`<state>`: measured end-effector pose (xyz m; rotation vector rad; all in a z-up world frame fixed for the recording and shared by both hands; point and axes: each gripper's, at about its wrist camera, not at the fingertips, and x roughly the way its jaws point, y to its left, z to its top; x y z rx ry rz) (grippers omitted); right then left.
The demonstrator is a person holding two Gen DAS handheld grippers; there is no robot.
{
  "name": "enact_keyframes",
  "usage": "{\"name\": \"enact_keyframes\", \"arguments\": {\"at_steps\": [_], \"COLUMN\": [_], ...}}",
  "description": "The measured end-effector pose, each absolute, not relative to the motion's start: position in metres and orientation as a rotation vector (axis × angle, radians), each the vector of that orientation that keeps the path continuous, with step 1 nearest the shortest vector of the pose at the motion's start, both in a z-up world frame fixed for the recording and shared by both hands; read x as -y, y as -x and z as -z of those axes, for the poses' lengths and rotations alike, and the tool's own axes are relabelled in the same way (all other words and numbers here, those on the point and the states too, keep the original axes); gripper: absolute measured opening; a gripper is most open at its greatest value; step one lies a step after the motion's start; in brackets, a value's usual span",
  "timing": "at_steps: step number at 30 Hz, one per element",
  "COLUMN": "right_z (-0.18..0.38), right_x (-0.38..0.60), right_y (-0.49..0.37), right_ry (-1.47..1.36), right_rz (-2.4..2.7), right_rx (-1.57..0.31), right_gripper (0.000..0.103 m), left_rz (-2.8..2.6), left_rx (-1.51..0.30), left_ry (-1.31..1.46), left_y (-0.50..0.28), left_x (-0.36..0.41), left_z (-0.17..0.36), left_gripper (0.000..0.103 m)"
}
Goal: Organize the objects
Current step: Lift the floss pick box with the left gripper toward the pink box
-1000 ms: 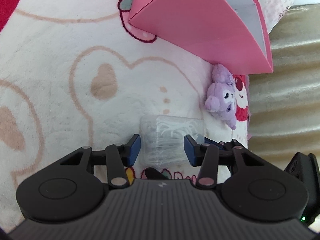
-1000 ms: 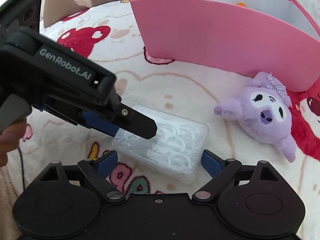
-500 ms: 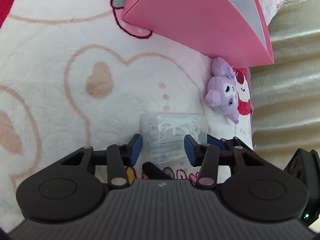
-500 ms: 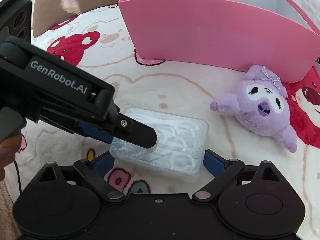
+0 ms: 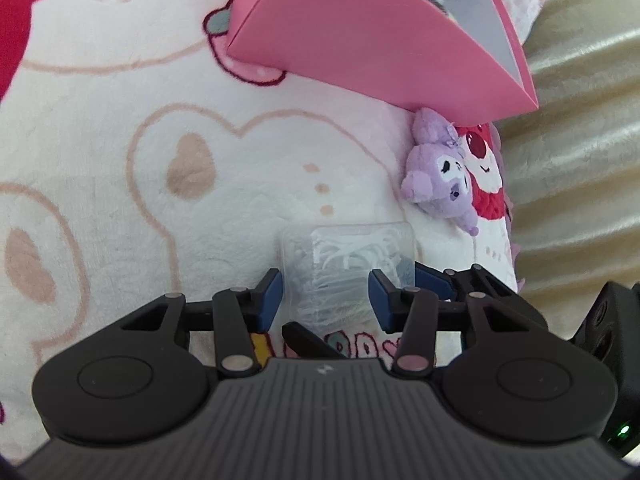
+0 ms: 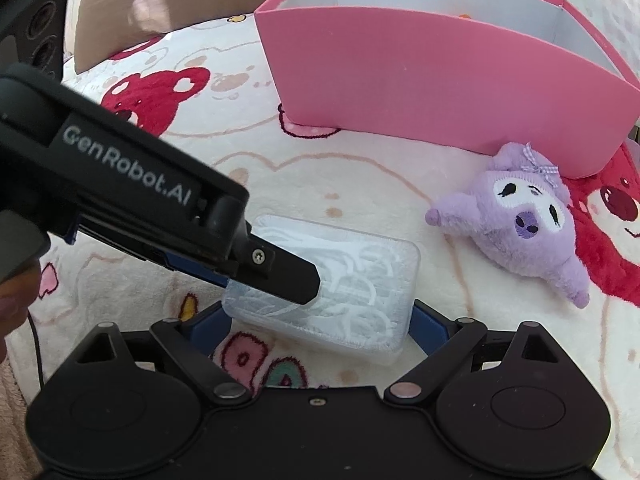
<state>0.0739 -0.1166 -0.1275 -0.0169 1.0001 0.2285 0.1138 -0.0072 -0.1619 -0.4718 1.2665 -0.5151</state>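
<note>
Left wrist view: left tongs (image 5: 325, 294) narrow, clamped on clear box (image 5: 348, 248) of white picks. Pink bin (image 5: 360, 40) ahead, up-right of the tips. Hold box level; lift clear of blanket (image 5: 120, 120).

Right wrist view: right tongs (image 6: 318, 328) wide, astride box ends; pad contact impossible to tell. Shown only here: bin's divided interior, left finger (image 6: 288, 272) lying across lid.

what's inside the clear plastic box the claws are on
The clear plastic box holds a loose pile of white curved plastic pieces, visible through its lid. The left claw covers one end, so the contents there are hidden, and exactly what the pieces are is unclear.
</note>
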Motion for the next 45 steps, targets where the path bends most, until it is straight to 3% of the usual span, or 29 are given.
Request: {"name": "enact_keyframes", "arguments": {"at_steps": [8,34,45], "right_z": [0.122,0.073,0.058], "right_x": [0.114,0.121,0.132], "right_y": [-0.068,-0.041,-0.043], "right_ry": [0.043,0.113,0.005], "right_rz": [-0.243,-0.323,-0.321], "right_rx": [-0.982,-0.844,-0.817], "right_gripper": [0.096,0.096,0.096], "left_rz": [0.512,0.499,0.49], "left_rx": [-1.208,-1.128,-1.051], "left_ry": [0.388,0.495,0.436], "left_y": [-0.103,-0.077,-0.067], "left_x": [0.014,0.005,0.016], "left_z": [0.146,0.091,0.068], "left_gripper": [0.046,0.045,0.047]}}
